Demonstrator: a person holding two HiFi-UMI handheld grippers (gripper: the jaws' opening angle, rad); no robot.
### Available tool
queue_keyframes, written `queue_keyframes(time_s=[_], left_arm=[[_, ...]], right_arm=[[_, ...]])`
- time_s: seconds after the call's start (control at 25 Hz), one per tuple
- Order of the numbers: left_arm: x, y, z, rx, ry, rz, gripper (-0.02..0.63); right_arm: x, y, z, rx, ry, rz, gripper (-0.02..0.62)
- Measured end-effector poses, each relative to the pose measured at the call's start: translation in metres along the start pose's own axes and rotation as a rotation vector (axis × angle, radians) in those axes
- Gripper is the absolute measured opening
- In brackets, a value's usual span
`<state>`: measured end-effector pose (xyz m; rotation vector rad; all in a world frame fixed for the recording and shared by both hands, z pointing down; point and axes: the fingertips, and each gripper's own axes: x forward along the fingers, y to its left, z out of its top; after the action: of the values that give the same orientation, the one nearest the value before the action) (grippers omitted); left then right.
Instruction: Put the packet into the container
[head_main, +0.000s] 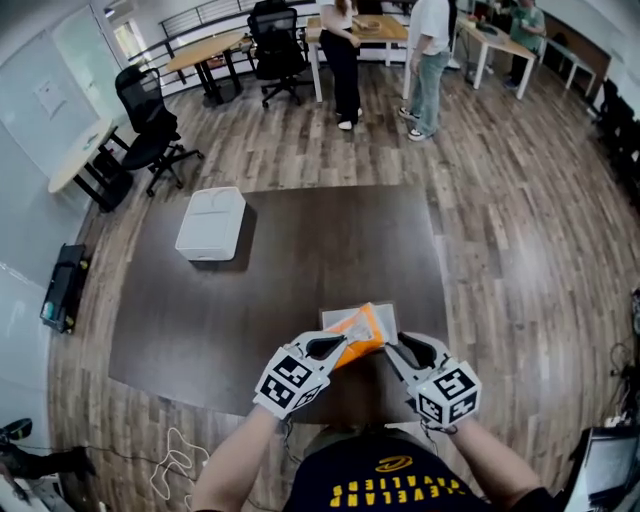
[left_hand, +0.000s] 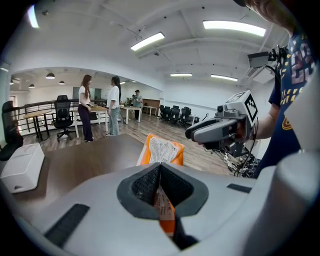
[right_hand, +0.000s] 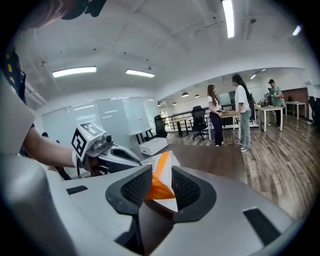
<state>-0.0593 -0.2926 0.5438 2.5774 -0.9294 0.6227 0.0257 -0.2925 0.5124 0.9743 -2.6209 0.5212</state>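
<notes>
An orange and white packet (head_main: 360, 332) hangs above the near edge of the dark table (head_main: 300, 260). My left gripper (head_main: 341, 346) is shut on the packet's (left_hand: 161, 150) left end, which stands up out of the closed jaws (left_hand: 160, 192). My right gripper (head_main: 393, 343) is just right of the packet and open. The packet's (right_hand: 160, 175) other end lies between its parted pads, which are not pressing on it. Each gripper shows in the other's view, the right gripper (left_hand: 220, 131) and the left gripper (right_hand: 107, 152). The white lidded container (head_main: 210, 222) sits at the table's far left, well away from both.
Two people (head_main: 385, 55) stand on the wood floor beyond the table, near light desks. Black office chairs (head_main: 145, 125) stand at the back left. A cable (head_main: 175, 460) lies on the floor at the near left, and a black device (head_main: 62, 285) lies left of the table.
</notes>
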Motion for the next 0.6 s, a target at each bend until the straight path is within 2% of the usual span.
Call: queue_keyframes(time_s=[0.6], left_arm=[[0.049, 0.012, -0.008, 0.144, 0.164, -0.122, 0.0]], right_arm=[[0.029, -0.028, -0.033, 0.006, 0.125, -0.096, 0.109]])
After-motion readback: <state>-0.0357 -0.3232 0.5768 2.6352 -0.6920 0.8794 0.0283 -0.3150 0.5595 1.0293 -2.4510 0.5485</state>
